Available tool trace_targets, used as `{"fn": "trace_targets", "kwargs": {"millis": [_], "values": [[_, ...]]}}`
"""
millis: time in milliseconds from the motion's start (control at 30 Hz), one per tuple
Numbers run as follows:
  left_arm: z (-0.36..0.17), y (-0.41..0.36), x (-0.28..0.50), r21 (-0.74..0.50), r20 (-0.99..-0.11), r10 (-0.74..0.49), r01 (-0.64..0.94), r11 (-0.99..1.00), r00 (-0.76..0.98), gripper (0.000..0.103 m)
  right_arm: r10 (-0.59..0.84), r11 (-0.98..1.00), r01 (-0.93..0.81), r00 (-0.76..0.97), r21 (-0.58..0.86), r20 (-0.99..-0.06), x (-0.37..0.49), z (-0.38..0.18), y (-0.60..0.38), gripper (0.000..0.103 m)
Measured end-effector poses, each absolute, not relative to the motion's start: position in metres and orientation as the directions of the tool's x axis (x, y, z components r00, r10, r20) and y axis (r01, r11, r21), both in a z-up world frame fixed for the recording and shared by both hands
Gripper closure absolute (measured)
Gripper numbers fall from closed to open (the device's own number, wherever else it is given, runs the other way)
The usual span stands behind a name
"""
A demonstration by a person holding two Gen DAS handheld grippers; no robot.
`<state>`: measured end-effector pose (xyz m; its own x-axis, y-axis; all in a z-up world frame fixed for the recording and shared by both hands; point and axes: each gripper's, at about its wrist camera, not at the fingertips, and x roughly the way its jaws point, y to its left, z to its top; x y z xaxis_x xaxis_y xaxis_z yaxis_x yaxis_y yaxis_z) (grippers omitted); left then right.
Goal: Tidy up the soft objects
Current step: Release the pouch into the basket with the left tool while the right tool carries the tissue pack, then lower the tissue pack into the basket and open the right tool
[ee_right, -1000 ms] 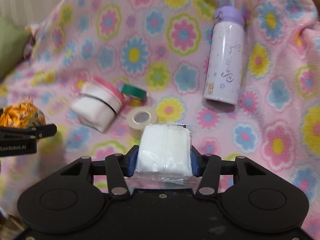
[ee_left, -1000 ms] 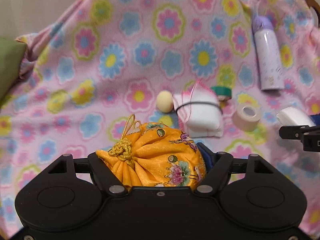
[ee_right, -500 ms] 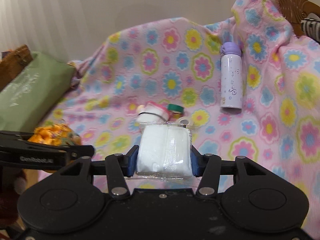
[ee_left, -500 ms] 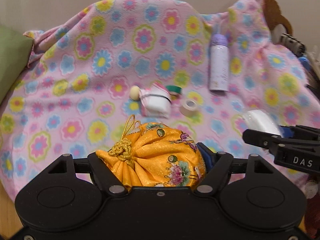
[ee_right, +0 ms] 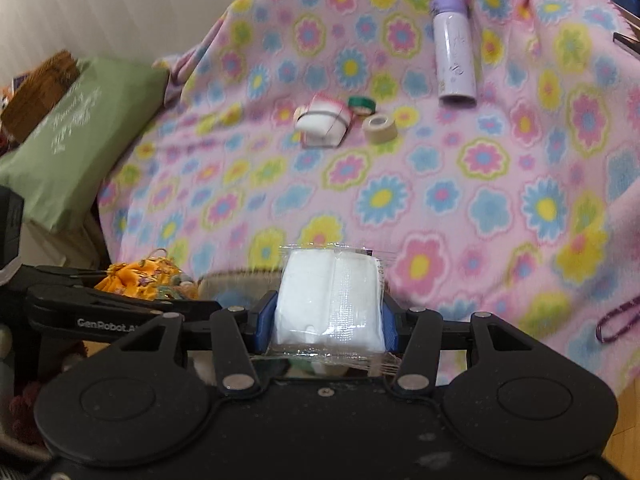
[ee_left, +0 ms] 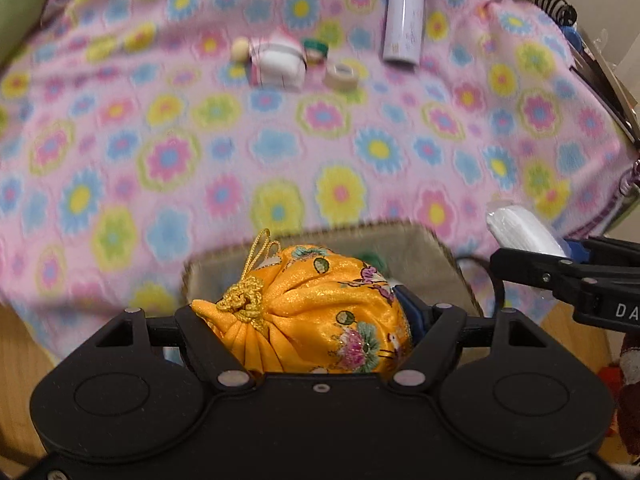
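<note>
My left gripper [ee_left: 310,312] is shut on an orange drawstring pouch [ee_left: 316,316] with a gold knot, held over a beige fabric basket [ee_left: 404,240] at the near edge of the flowered blanket. My right gripper [ee_right: 328,320] is shut on a white gauze pack [ee_right: 328,300] in clear wrap. That pack [ee_left: 520,232] also shows at the right of the left wrist view. The pouch [ee_right: 144,276] shows at the left of the right wrist view. A white banded cloth bundle [ee_right: 322,122] lies far back on the blanket.
On the pink flowered blanket [ee_right: 440,200] lie a lilac bottle [ee_right: 454,52], a beige tape roll [ee_right: 380,128], a green tape roll [ee_right: 362,105] and a small cream egg [ee_left: 240,46]. A green cushion [ee_right: 76,136] lies at the left. Wood floor shows below.
Both grippers have pulled back from the blanket towards its near edge, each keeping its load. The beige basket has come into view under the left gripper.
</note>
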<state>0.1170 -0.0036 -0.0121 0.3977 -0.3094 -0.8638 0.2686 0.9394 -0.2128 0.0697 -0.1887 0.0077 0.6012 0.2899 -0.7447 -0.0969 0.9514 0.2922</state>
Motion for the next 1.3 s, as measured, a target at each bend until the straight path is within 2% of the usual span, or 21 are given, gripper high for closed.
{"fn": "trace_targets", "kwargs": {"millis": [367, 800, 1300], "values": [[-0.032, -0.007, 0.095, -0.215, -0.891, -0.313, 0.301, 0.929, 0.329, 0.031, 0.309, 0.951, -0.148, 0.515, 0.272, -0.800, 0.073, 0.004, -0.174, 0.053], [-0.037, -0.007, 0.095, -0.227, -0.896, -0.322, 0.308, 0.924, 0.306, 0.029, 0.315, 0.949, -0.144, 0.487, 0.281, -0.815, 0.081, -0.002, -0.172, 0.052], [-0.028, -0.012, 0.088, -0.219, -0.876, -0.348, 0.366, 0.904, 0.335, 0.015, 0.337, 0.941, -0.160, 0.501, 0.298, -0.797, 0.081, 0.000, -0.171, 0.045]]}}
